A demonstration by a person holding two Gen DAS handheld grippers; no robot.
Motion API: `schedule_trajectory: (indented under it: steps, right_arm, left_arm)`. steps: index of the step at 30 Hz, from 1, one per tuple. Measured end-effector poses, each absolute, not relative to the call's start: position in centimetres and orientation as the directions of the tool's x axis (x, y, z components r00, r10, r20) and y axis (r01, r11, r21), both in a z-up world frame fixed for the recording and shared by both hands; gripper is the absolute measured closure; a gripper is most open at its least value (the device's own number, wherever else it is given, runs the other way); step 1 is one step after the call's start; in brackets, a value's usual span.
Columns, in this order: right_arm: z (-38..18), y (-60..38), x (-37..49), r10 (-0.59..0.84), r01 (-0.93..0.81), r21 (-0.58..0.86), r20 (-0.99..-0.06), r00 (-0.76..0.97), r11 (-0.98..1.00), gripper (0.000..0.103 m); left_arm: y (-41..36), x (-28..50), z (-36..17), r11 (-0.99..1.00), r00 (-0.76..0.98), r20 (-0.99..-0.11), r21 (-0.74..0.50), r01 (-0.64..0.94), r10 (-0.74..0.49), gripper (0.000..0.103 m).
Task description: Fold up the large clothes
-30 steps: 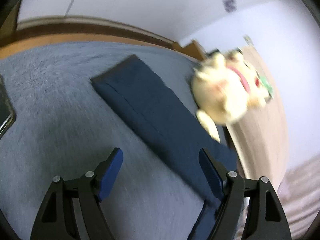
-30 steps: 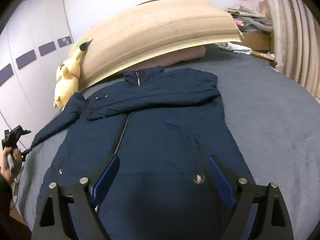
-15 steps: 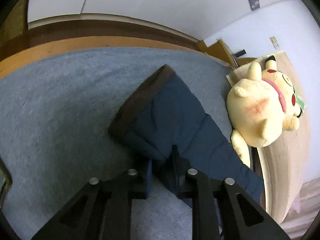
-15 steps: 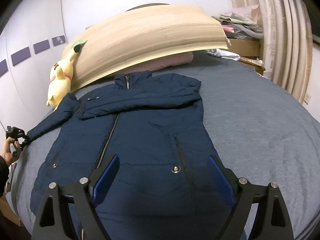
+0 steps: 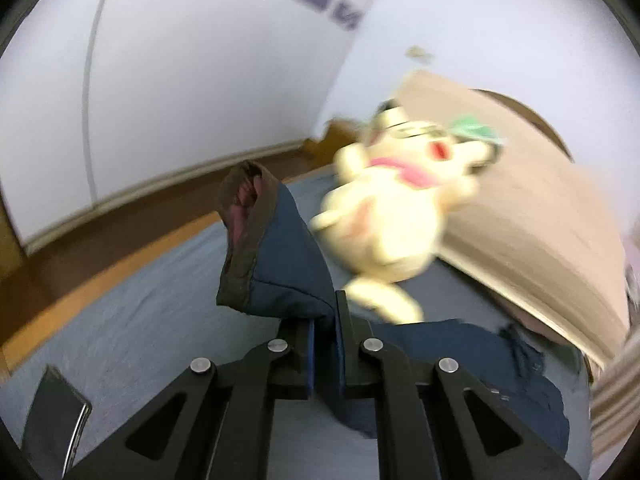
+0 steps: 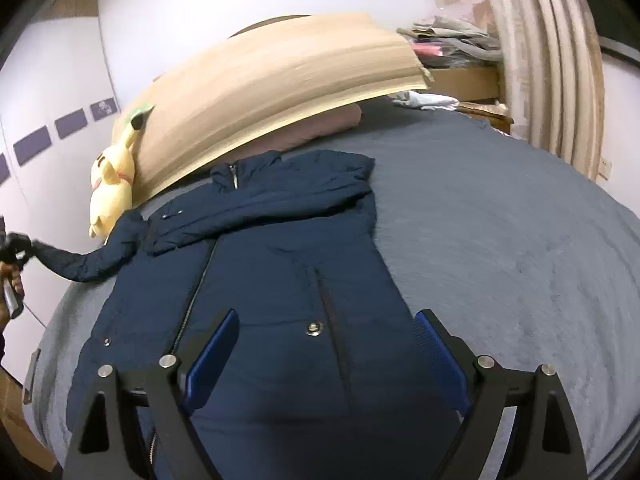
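A navy padded jacket [image 6: 256,280] lies front up on the grey bed [image 6: 500,240], zipped, with its right sleeve folded across the chest. My left gripper [image 5: 324,316] is shut on the cuff of the left sleeve [image 5: 276,264] and holds it lifted off the bed; the cuff's brown edge and red lining show. In the right wrist view that sleeve [image 6: 88,260] stretches out to the left gripper [image 6: 18,246] at the far left. My right gripper [image 6: 324,344] is open and empty above the jacket's lower front.
A yellow plush toy [image 6: 110,188] leans on the wooden headboard [image 6: 272,92] at the bed's left; it is blurred in the left wrist view [image 5: 392,216]. A pink pillow [image 6: 320,128] lies under the headboard. Folded clothes [image 6: 452,36] and a curtain [image 6: 540,60] stand at the right.
My left gripper closed on the sleeve cuff and has lifted it off the bed, swinging toward the plush toy. My right gripper stayed open and shifted slightly over the jacket's hem.
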State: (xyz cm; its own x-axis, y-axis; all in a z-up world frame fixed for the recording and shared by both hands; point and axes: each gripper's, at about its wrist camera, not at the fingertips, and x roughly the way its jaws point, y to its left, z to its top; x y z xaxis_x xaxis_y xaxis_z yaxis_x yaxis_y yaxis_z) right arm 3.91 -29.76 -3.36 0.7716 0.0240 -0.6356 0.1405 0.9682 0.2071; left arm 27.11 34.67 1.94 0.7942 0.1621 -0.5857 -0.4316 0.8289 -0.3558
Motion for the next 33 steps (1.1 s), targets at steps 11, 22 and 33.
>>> schedule_trajectory:
  steps: [11,22,33]
  right_arm:
    - [-3.5,-34.0,1.9,0.03,0.194,0.307,-0.598,0.801,0.932,0.012]
    - [-5.0,-39.0,1.8,-0.022,0.276,0.36,-0.573,0.819,0.891,0.012]
    - [-7.1,-43.4,1.9,-0.044,0.34,0.416,-0.577,0.815,0.843,0.012]
  left_arm:
    - [20.3,31.5,7.9,0.95,0.844,-0.533,-0.227,-0.215,0.063,0.096]
    - [7.7,34.5,7.0,0.992,0.825,-0.565,-0.111,-0.057,-0.016,0.097]
    - [-2.3,36.6,3.2,0.997,0.774,-0.629,-0.059,0.05,-0.076,0.097]
